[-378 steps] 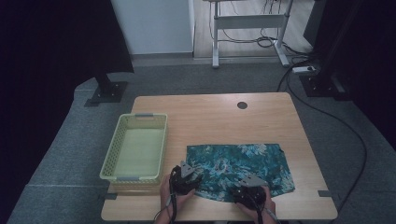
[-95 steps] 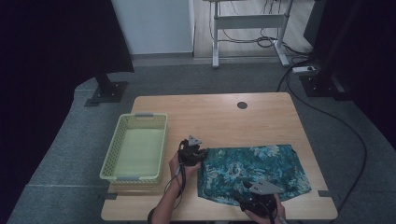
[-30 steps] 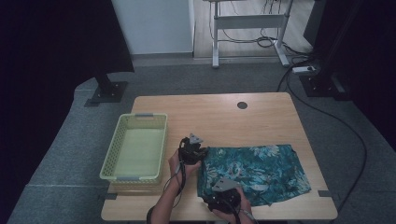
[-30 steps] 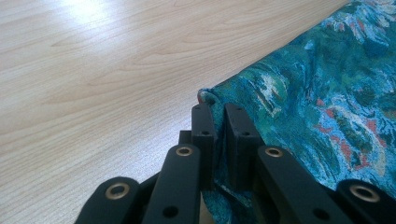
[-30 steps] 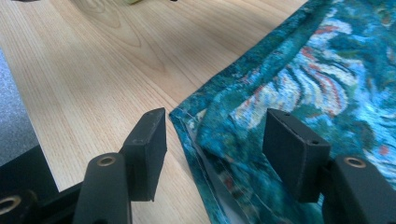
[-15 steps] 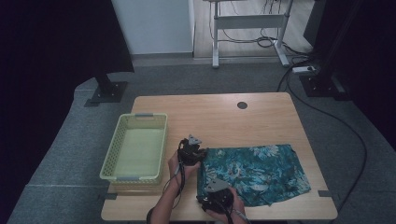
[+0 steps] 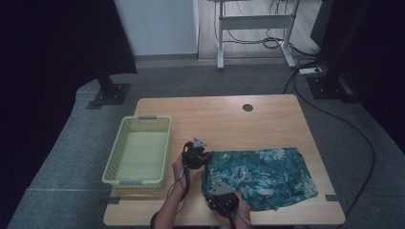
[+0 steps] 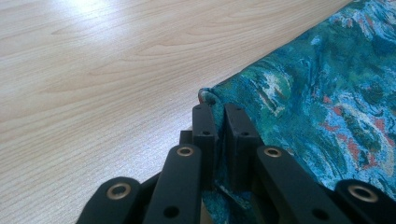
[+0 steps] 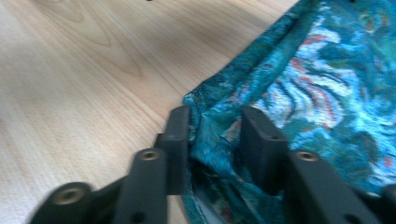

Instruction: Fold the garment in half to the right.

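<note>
A teal flower-patterned cloth (image 7: 260, 176) lies spread on the right half of the wooden table (image 7: 224, 119). My left gripper (image 7: 196, 155) sits at the cloth's far left corner. In the left gripper view it (image 8: 219, 109) is shut on the hem of the cloth (image 8: 327, 93), which is pinched between the jaws. My right gripper (image 7: 220, 198) is at the cloth's near left corner, by the table's front edge. In the right gripper view it (image 9: 217, 119) stands open, jaws apart around a bunched fold of the cloth (image 9: 322, 79).
A pale yellow-green plastic basket (image 7: 138, 150) stands on the left part of the table, just left of my left gripper. A round cable hole (image 7: 247, 108) is near the far edge. Bare wood stretches behind the cloth.
My right gripper has slid left along the cloth's near edge to its near left corner. The left gripper has held still on the far left corner.
</note>
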A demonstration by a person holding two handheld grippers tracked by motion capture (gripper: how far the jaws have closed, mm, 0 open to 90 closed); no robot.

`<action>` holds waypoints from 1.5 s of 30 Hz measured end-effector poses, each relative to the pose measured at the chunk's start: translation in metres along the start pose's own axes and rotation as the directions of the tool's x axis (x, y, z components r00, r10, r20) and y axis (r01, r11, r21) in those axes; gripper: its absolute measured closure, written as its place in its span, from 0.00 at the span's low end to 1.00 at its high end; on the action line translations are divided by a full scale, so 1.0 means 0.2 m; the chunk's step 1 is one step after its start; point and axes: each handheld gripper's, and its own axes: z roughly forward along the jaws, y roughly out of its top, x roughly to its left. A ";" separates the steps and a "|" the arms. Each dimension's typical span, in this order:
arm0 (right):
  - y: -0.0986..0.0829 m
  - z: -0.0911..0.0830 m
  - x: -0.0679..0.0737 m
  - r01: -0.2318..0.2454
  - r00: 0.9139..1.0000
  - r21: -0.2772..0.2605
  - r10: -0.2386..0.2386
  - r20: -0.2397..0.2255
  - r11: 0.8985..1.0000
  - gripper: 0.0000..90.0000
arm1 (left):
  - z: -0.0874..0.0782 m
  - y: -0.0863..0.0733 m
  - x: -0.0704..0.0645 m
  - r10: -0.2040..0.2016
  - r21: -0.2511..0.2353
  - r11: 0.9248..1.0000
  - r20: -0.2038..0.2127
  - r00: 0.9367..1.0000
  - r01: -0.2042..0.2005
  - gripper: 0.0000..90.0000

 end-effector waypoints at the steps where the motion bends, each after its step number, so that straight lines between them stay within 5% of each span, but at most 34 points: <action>1: 0.00 0.00 0.00 0.001 1.000 0.002 -0.001 0.006 1.000 0.79 | 0.00 0.00 0.00 -0.001 -0.001 1.000 0.001 1.000 0.001 0.94; 9: 0.00 -0.01 -0.03 -0.010 1.000 0.013 0.010 0.008 1.000 0.94 | -0.01 0.02 -0.01 0.003 -0.004 1.000 0.009 1.000 -0.003 0.94; 45: 0.21 -0.20 -0.02 -0.054 0.998 -0.173 0.046 -0.050 0.983 0.95 | -0.23 0.25 -0.09 0.055 -0.078 0.996 0.009 0.998 -0.054 0.95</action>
